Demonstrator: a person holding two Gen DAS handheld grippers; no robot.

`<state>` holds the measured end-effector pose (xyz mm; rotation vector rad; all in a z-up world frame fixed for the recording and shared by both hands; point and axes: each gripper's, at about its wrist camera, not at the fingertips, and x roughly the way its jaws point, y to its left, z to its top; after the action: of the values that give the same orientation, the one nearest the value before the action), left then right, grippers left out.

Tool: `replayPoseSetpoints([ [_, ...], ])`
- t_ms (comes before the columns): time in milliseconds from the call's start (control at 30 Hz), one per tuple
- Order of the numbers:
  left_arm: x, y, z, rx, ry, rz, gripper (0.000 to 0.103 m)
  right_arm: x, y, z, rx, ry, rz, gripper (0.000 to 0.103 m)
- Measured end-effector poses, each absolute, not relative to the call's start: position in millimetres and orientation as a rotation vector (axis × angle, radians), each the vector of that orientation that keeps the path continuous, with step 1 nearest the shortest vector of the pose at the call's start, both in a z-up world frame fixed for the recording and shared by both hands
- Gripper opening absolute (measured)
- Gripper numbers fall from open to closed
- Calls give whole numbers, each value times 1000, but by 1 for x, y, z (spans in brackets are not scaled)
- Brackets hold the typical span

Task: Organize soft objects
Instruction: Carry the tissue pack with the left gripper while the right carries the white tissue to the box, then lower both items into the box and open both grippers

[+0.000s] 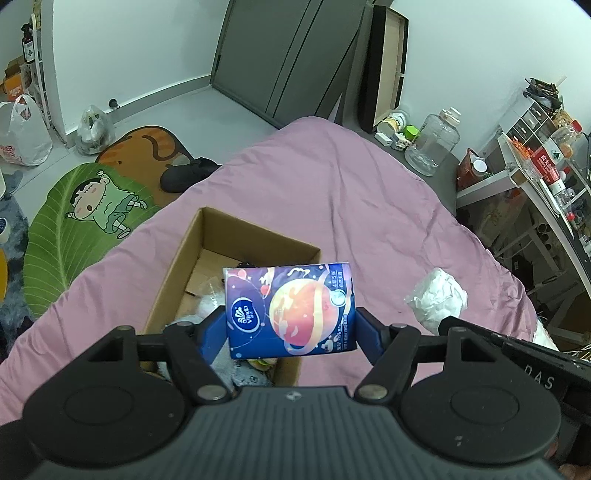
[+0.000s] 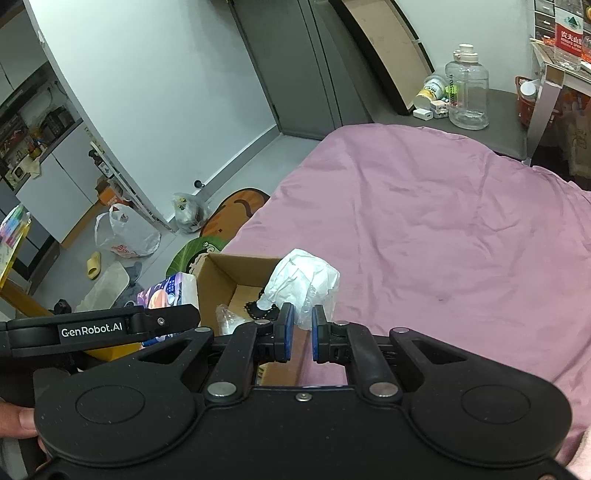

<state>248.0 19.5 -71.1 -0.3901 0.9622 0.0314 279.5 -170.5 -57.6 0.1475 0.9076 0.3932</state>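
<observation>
Blue padding lined the fingers of the left gripper (image 1: 291, 325), which was seen clamped on a Vinda tissue pack (image 1: 291, 311), the pack printed with a planet design on a dark blue ground and the "Vinda" logo at its left end. The pack was held above the near right part of an open cardboard box (image 1: 207, 236), which stood on the pink bedsheet (image 1: 332, 177) toward the bed's left edge. Soft items were visible inside the box, among them something grey and something white, but they could not be identified. The letters "DAS" were read on the black body at the right edge of the left wrist view.

The right gripper (image 2: 299, 334) was seen with its jaws drawn close together on a crumpled white plastic bag (image 2: 301, 280); a thin clear part of the bag passed between the blue pads. The bag was held just beside the box's right wall (image 2: 236, 262). In the same view "GenRobot.AI" was printed in white on the arm of the other gripper (image 2: 96, 328), with the tissue pack (image 2: 173, 291) beyond it.

On the floor left of the bed lay a green leaf-shaped mat (image 1: 74, 221) bearing a cartoon boy, an orange cat-shaped mat (image 1: 147, 147), and a white shopping bag (image 1: 22, 136). At the far right corner of the bed stood a large clear water jug (image 2: 467, 92). A bottle with a red label in Chinese characters (image 2: 569, 33) stood on the desk at the right.
</observation>
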Motion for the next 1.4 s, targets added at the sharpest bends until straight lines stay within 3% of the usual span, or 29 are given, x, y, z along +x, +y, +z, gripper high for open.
replayPoseSetpoints([
  [1400, 333, 87, -145, -478, 1118, 101, 72, 344, -88, -108, 76, 1045, 451, 10],
])
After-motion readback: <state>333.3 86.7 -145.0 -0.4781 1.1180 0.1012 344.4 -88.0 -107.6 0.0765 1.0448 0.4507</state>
